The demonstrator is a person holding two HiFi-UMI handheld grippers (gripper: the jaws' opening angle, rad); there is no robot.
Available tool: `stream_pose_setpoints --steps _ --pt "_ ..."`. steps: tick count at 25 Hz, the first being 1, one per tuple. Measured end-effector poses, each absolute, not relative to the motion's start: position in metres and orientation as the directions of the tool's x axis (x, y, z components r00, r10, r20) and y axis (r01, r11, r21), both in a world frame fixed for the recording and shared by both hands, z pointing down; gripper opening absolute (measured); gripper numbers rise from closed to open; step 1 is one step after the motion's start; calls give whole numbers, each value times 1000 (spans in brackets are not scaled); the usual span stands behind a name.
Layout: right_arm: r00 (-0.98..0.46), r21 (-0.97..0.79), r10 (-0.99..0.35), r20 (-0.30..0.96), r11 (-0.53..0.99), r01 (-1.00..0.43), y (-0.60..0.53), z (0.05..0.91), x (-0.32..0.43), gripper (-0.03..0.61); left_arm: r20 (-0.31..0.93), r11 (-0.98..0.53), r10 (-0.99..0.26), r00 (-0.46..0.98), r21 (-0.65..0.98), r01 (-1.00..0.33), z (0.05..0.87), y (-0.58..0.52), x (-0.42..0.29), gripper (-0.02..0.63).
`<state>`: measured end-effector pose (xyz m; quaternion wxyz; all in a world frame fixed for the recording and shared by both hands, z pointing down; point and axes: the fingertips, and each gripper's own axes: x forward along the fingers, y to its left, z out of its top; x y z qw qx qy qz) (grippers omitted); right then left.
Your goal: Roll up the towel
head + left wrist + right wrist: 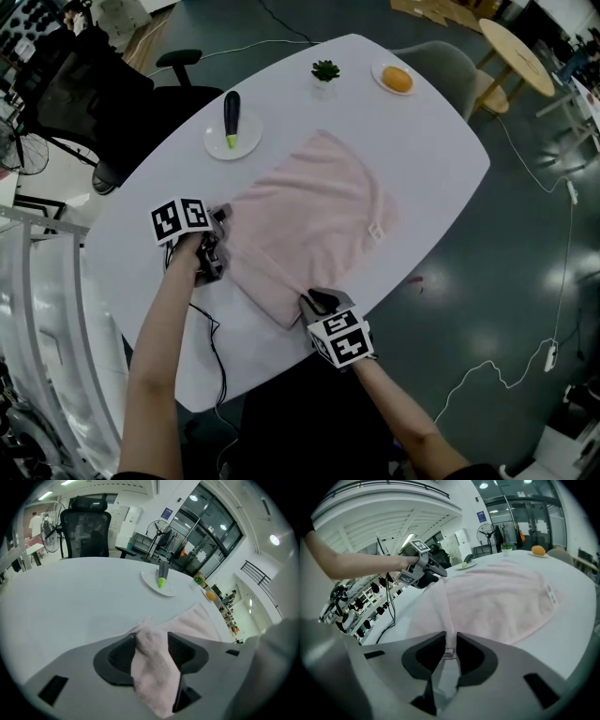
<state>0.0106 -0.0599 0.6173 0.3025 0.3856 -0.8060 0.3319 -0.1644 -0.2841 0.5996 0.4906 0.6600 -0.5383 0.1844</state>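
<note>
The left gripper point(151, 643) stands parted, a bunched pink towel point(152, 679) corner between its jaws; the right gripper point(450, 645) pinches the towel's edge.

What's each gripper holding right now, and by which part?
Right gripper pinches the towel by a near corner. Left gripper has the other near corner bunched between wider jaws; whether it grips cannot be told.

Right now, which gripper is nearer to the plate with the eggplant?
Left. In the head view the left gripper sits at the towel corner below the plate; the right gripper is at the other near corner, farther down and right.
</note>
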Motion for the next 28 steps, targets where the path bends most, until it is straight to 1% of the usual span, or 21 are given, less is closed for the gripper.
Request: stream_pose_setpoints --steps 2,3,4,7,9,13,17,21,24,25,28 --pt "-510 -291 -432 744 479 -829 -62 615 15 101 741 35 -533 408 501 -865 591 -285 -156 317" --pt "-506 -285 -440 742 477 -831 -63 613 18 119 726 22 -538 429 521 -853 585 -285 -154 342" --pt "-503 -278 -449 739 476 -834 -64 610 21 133 712 8 -546 441 531 -847 578 -285 -153 351" --pt "-502 -254 -479 720 491 -833 -67 595 28 179 680 -42 -581 447 523 -851 556 -285 -159 351" --pt "-505 -228 -495 707 516 -825 -69 581 30 183 664 -61 -602 445 517 -854 543 -285 -169 351" --pt "-520 -175 -498 693 585 -792 -66 556 24 195 645 -29 -621 445 548 -836 532 -278 -196 350" --pt "-544 -125 -485 685 657 -743 -60 541 6 195 650 15 -613 448 577 -817 544 -263 -223 343" --pt "-559 -102 -442 702 714 -693 -43 544 -10 195 657 75 -608 446 607 -791 564 -251 -237 294" --pt "-558 -84 -415 719 745 -662 -31 550 -22 195 665 114 -598 447 623 -774 578 -246 -241 227" --pt "-558 -80 -408 722 753 -654 -27 552 -26 195 666 114 -594 452 626 -772 581 -246 -240 216" --pt "-558 -60 -393 731 778 -626 -19 559 -37 195 659 87 -581 479 635 -768 584 -248 -230 215"
